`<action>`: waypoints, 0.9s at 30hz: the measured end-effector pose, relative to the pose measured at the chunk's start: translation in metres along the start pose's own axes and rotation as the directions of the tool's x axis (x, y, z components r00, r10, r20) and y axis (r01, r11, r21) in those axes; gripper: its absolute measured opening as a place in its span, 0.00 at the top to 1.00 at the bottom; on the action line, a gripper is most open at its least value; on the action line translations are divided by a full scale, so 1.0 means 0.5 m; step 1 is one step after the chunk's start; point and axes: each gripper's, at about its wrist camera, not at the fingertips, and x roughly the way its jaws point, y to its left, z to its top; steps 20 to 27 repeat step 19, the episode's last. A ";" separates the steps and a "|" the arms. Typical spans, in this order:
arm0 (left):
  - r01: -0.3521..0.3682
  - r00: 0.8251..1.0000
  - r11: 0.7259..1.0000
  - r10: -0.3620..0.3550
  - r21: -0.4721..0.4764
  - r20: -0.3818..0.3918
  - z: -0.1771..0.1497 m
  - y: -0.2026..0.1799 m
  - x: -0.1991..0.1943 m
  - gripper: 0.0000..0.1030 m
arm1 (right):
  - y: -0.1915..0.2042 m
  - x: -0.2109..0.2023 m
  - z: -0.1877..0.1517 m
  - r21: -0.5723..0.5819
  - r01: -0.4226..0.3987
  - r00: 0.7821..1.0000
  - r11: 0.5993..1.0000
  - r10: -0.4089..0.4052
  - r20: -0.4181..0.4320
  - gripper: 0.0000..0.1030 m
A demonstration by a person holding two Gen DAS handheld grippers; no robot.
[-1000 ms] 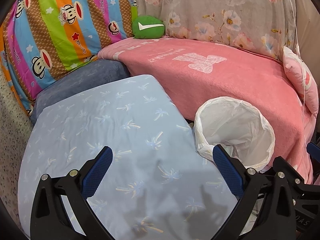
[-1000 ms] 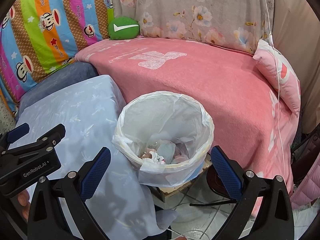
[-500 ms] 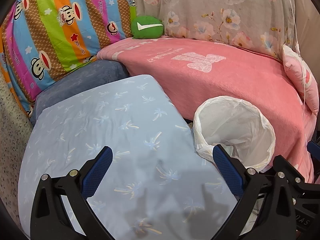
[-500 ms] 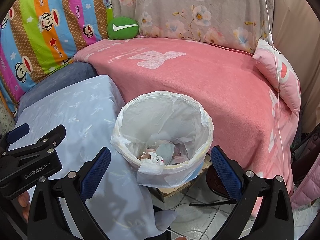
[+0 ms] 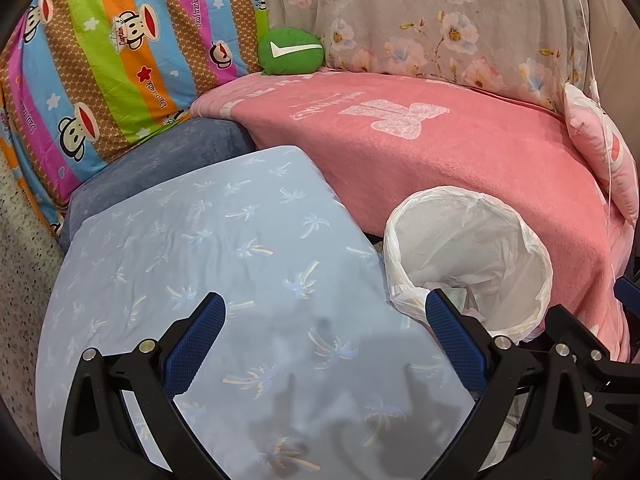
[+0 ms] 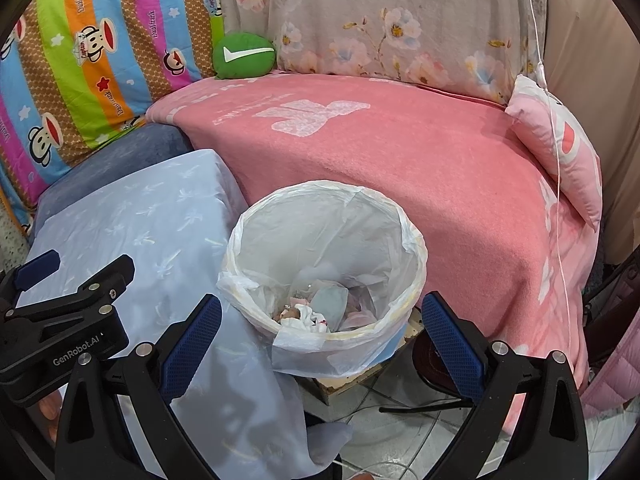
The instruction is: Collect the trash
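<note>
A round bin lined with a white plastic bag (image 6: 256, 288) stands between the blue-clothed table and the pink couch. Crumpled trash (image 6: 316, 310) lies at its bottom. My right gripper (image 6: 320, 332) hangs open just in front of the bin, with nothing between its blue pads. My left gripper (image 5: 324, 332) is open over the light blue tablecloth (image 5: 200, 248), empty, with the bin (image 5: 516, 240) to its right. The left gripper's body (image 6: 68, 320) shows at the left edge of the right wrist view.
A pink blanket (image 6: 380, 152) covers the couch behind the bin, with a pink pillow (image 6: 560, 144) at its right end. A green cushion (image 5: 290, 52) and a striped monkey-print pillow (image 5: 100, 60) lean at the back. Tiled floor, a cable and a dark base (image 6: 432, 360) lie below the bin.
Both views have drifted only slightly; the grippers stay open and empty and the bin has not moved.
</note>
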 end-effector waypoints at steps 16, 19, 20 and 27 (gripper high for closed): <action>-0.004 1.000 1.000 0.005 0.023 -0.013 0.007 -0.021 0.022 0.07 | -0.011 0.026 0.007 0.024 0.001 1.000 1.000 -0.001 -0.012 0.05; -0.003 1.000 1.000 0.003 0.023 -0.018 0.008 -0.021 0.025 0.07 | -0.011 0.026 0.008 0.026 0.004 1.000 1.000 -0.003 -0.010 0.05; -0.003 1.000 1.000 0.003 0.023 -0.018 0.008 -0.021 0.025 0.07 | -0.011 0.026 0.008 0.026 0.004 1.000 1.000 -0.003 -0.010 0.05; -0.003 1.000 1.000 0.003 0.023 -0.018 0.008 -0.021 0.025 0.07 | -0.011 0.026 0.008 0.026 0.004 1.000 1.000 -0.003 -0.010 0.05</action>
